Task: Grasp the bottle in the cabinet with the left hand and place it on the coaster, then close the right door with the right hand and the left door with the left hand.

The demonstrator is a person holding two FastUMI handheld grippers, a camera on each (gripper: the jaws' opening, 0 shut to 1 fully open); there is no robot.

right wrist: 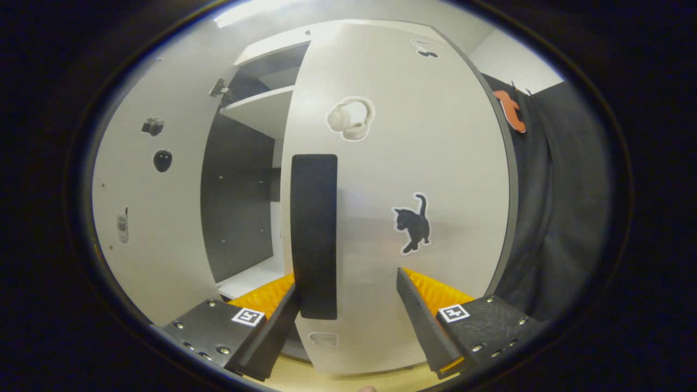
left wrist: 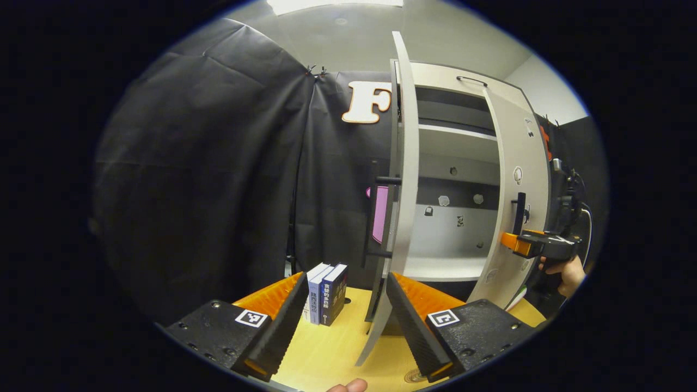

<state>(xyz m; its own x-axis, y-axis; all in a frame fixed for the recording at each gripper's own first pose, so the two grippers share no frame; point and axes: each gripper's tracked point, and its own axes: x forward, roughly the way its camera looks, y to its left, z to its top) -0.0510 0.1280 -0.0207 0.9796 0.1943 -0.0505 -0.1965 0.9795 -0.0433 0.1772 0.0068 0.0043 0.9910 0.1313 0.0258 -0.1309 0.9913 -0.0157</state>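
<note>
While the left gripper (left wrist: 344,321) hangs wide open and empty over the table (left wrist: 326,348), the left door (left wrist: 400,179) stands edge-on just ahead of its fingers, pale with a dark bar handle (left wrist: 381,218) on its outer face. Three books (left wrist: 325,293) stand upright ahead and slightly left. Beyond the door the cabinet (left wrist: 452,218) is open, its white shelves bare where they can be seen. The right gripper (right wrist: 348,321), jaws spread wide, is right up against the right door (right wrist: 403,179), whose black handle (right wrist: 314,234) sits just beside its left finger; contact cannot be told. That door is white with headphone and cat stickers. In the left gripper view, a hand (left wrist: 566,272) holds that gripper at the door's edge.
</note>
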